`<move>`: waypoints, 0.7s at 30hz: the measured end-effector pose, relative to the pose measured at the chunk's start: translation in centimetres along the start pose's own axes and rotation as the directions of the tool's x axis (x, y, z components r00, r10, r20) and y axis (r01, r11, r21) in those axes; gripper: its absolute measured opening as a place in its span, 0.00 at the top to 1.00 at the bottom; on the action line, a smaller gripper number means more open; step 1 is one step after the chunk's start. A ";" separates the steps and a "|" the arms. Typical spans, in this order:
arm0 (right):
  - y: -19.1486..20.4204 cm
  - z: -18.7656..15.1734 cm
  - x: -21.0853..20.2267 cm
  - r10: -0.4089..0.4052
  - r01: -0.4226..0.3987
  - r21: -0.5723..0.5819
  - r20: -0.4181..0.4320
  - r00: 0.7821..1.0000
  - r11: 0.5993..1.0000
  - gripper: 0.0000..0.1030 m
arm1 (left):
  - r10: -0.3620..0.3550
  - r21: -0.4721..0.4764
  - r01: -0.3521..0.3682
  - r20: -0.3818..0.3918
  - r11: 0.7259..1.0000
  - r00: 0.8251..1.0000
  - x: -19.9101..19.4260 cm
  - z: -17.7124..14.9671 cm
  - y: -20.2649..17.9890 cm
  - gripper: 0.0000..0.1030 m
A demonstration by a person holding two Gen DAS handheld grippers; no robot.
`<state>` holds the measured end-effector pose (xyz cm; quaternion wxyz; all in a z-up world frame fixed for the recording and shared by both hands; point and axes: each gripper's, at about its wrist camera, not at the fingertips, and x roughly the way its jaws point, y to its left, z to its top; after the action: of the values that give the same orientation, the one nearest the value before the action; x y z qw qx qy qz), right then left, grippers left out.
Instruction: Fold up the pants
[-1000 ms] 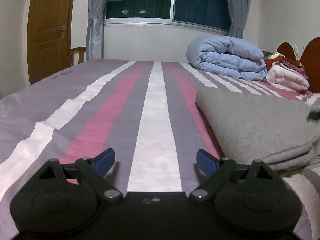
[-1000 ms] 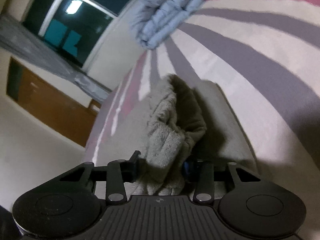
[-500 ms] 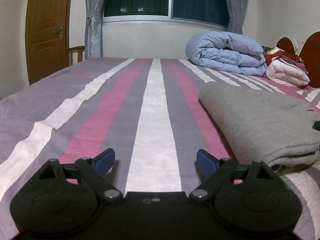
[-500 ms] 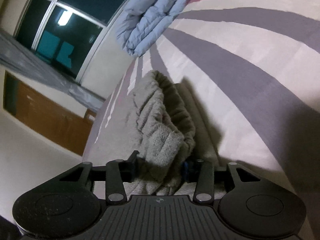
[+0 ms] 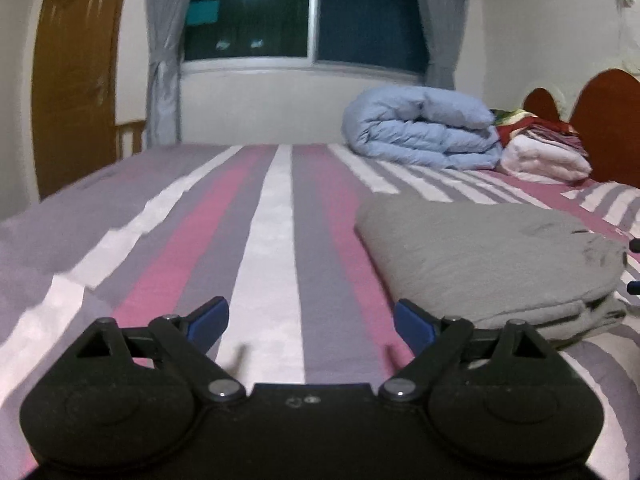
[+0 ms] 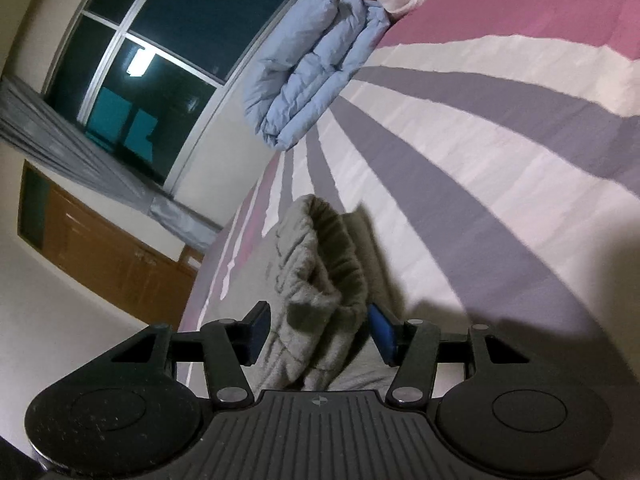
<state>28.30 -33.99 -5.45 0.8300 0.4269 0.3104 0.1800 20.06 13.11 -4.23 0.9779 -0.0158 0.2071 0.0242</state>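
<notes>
The grey pants [image 5: 484, 256] lie folded in a flat stack on the striped bed [image 5: 276, 240], to the right of my left gripper [image 5: 310, 320]. That gripper is open and empty, low over the sheet, its right finger close to the stack's near edge. In the right wrist view the bunched waistband end of the pants [image 6: 320, 280] sits between the fingers of my right gripper [image 6: 318, 332]. Its jaws stand apart on either side of the cloth, with gaps showing. The tips of the right gripper show at the far right edge of the left wrist view [image 5: 634, 268].
A rolled light-blue duvet [image 5: 420, 136] and a pile of white and red bedding [image 5: 540, 152] lie at the head of the bed by the wooden headboard [image 5: 604, 120]. A window with grey curtains [image 5: 160, 56] and a brown door [image 5: 72, 80] stand beyond the bed.
My right gripper has opened and let go of the waistband end, which now rests on the stack. My left gripper has tilted up slightly; the pants lie flatter.
</notes>
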 end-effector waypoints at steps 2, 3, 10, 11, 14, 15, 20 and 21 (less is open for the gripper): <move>-0.1 0.3 -0.5 -0.015 0.015 -0.007 0.005 1.000 1.000 0.13 | -0.048 -0.032 0.047 -0.020 0.998 0.999 0.8 0.6 0.5 0.17; -0.1 0.7 -0.5 -0.012 0.012 -0.015 0.007 1.000 1.000 0.11 | -0.056 -0.038 0.055 -0.028 0.998 0.998 1.2 0.9 0.7 0.17; -0.1 3.4 3.6 0.026 -0.033 -0.052 -0.128 0.991 0.998 0.11 | -0.351 -0.185 0.326 -0.125 0.927 0.928 6.6 4.1 1.9 0.20; -0.1 3.5 4.3 0.027 -0.036 -0.056 -0.147 0.989 0.998 0.11 | -0.371 -0.204 0.340 -0.141 0.918 0.918 7.6 4.3 1.8 0.23; -0.5 3.6 6.6 0.022 -0.036 -0.062 -0.205 0.979 0.997 0.11 | -0.447 -0.266 0.391 -0.193 0.881 0.874 10.6 4.4 2.1 0.42; -0.6 3.6 7.0 0.026 -0.042 -0.069 -0.211 0.977 0.997 0.11 | -0.485 -0.307 0.414 -0.204 0.857 0.851 11.6 4.3 2.4 0.44; -0.9 2.9 7.3 0.043 -0.066 -0.097 -0.224 0.974 0.993 0.11 | -0.624 -0.488 0.471 -0.214 0.734 0.751 14.5 2.7 3.4 0.43; -0.8 2.7 7.3 0.044 -0.070 -0.105 -0.229 0.972 0.992 0.11 | -0.651 -0.530 0.475 -0.208 0.703 0.730 14.9 2.1 3.7 0.43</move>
<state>35.55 -31.99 -7.55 0.8064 0.3652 0.3799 0.2683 34.36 17.53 -8.42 0.8460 -0.3053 0.3659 -0.2393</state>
